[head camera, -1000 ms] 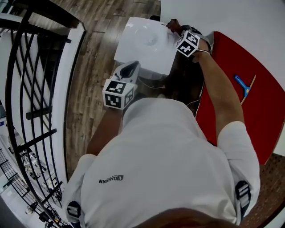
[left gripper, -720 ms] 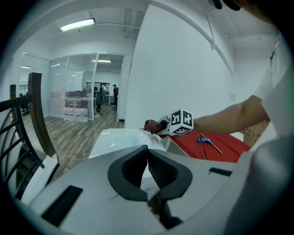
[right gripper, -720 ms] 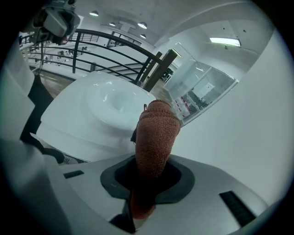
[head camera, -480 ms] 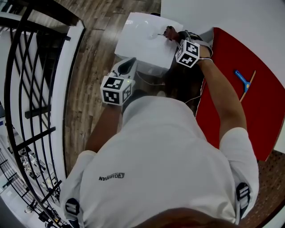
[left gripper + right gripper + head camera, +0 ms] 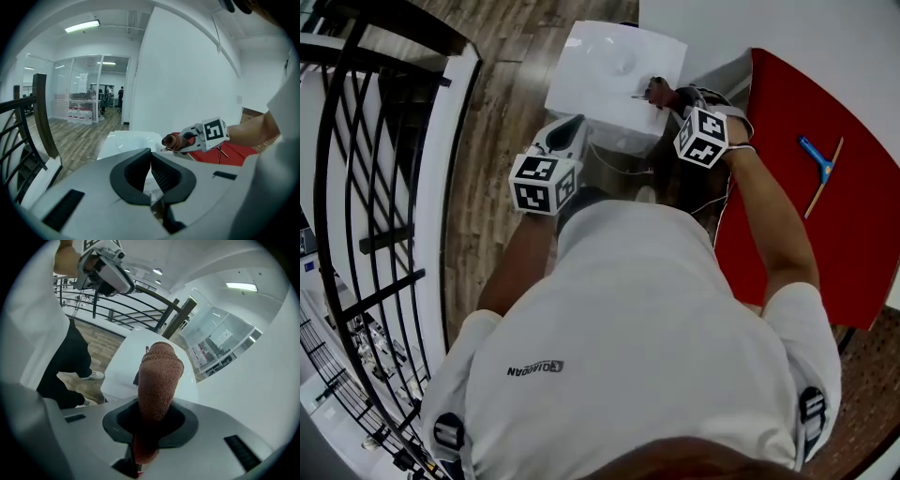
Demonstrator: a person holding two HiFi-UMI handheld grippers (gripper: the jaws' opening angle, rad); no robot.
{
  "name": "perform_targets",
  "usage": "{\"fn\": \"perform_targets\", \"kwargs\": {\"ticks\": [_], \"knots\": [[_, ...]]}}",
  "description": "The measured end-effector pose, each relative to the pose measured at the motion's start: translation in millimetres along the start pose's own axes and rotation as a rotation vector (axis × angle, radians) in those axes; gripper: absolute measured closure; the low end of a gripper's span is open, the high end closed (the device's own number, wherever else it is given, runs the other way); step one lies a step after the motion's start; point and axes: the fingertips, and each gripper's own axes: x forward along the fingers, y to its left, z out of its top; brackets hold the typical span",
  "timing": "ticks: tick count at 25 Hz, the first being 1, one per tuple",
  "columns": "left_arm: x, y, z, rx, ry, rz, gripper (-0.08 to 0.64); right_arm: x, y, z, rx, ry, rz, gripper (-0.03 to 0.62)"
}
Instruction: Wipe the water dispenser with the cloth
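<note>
The water dispenser is a white box seen from above, its top flat with a shallow dimple. My right gripper is shut on a rolled brown cloth, whose end rests at the near right part of the top. In the right gripper view the cloth sticks out of the jaws over the white dispenser top. My left gripper hangs at the dispenser's near left corner, shut and holding nothing. The left gripper view shows its pads meeting, with the cloth beyond them.
A black railing with a white base runs along the left over wooden floor. A red mat lies at the right with a blue squeegee on it. A white wall stands behind the dispenser. The person's shoes are near its foot.
The right gripper has drawn the cloth across the dispenser top from its far right part toward the near edge. The left gripper has hardly moved.
</note>
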Motion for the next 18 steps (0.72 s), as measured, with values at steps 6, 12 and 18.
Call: {"fn": "perform_targets", "kwargs": {"ticks": [6,12,18], "knots": [[-1.2,12.1,5.8,0.012,-0.005,-0.052,0.560,-9.3,29.0,-0.3,0.012,0.056,0.025,0.520],[-12.8,33.6,4.5,0.032,0.019,-0.111,0.560,-15.3,50.2,10.1,0.071,0.112,0.026,0.520],[-19.6,56.2,6.4,0.056,0.027,-0.181,0.560,-18.6,64.5,21.3,0.184,0.168,-0.009,0.520]]}}
